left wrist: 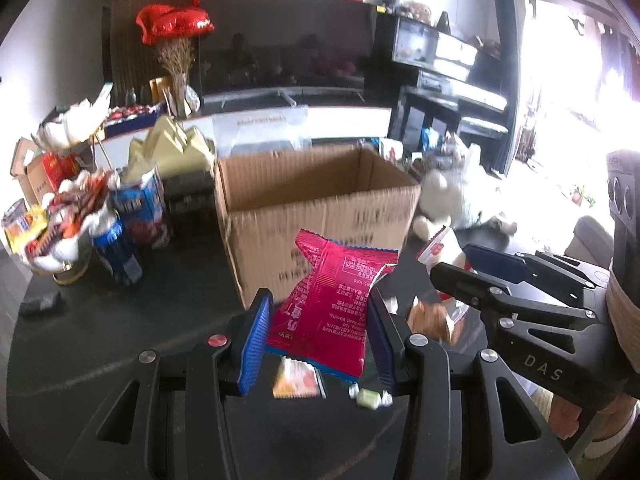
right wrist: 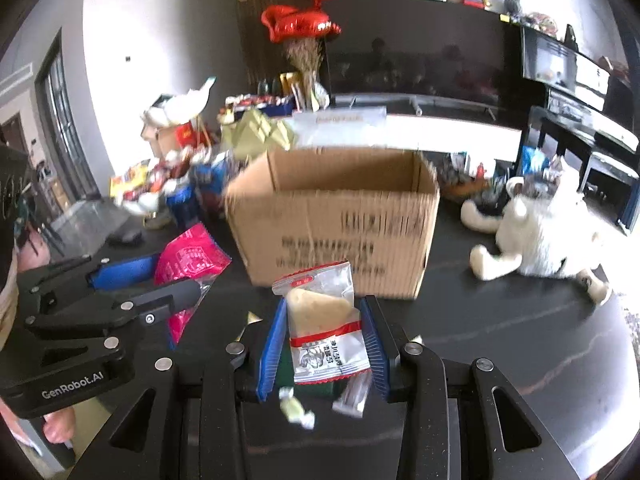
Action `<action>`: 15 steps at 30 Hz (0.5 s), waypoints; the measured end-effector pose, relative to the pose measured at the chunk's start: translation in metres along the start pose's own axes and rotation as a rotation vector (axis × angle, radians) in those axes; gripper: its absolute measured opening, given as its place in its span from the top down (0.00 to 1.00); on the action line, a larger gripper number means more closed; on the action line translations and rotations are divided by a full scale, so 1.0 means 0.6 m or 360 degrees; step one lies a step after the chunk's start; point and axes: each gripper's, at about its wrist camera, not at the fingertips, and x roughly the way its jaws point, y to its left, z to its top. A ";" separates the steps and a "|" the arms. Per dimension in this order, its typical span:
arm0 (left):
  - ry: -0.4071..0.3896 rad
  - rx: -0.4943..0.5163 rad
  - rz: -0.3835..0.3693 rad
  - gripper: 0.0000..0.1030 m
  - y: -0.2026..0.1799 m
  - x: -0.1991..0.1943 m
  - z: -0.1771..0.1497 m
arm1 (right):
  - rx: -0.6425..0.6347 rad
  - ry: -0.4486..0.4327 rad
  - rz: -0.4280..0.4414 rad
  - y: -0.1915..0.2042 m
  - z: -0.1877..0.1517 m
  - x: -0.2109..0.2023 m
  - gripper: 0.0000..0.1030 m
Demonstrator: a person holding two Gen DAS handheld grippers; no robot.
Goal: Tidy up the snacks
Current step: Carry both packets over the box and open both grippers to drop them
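My left gripper (left wrist: 316,328) is shut on a red snack packet (left wrist: 328,304), held above the dark table in front of an open cardboard box (left wrist: 316,204). My right gripper (right wrist: 324,344) is shut on a clear-and-white pastry packet (right wrist: 326,328), also held just before the box (right wrist: 340,228). In the left wrist view the right gripper (left wrist: 460,276) shows at right with its packet. In the right wrist view the left gripper (right wrist: 176,284) shows at left with the red packet (right wrist: 190,260).
Small wrapped snacks lie on the table under the grippers: an orange packet (left wrist: 298,380), a green candy (left wrist: 370,398), a pale candy (right wrist: 296,406). A pile of snacks and cans (left wrist: 100,216) stands left of the box. A white plush toy (right wrist: 540,232) lies at right.
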 end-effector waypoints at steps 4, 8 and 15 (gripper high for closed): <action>-0.0032 0.0011 0.0012 0.56 0.007 0.003 0.040 | -0.0005 -0.0053 -0.0005 -0.004 0.039 0.000 0.62; -0.0039 0.0016 0.0018 0.56 0.014 0.011 0.071 | -0.0014 -0.0077 -0.0008 -0.007 0.073 0.008 0.62; -0.0035 0.0006 0.0029 0.56 0.034 0.044 0.130 | -0.0045 -0.0105 -0.0052 -0.014 0.133 0.034 0.62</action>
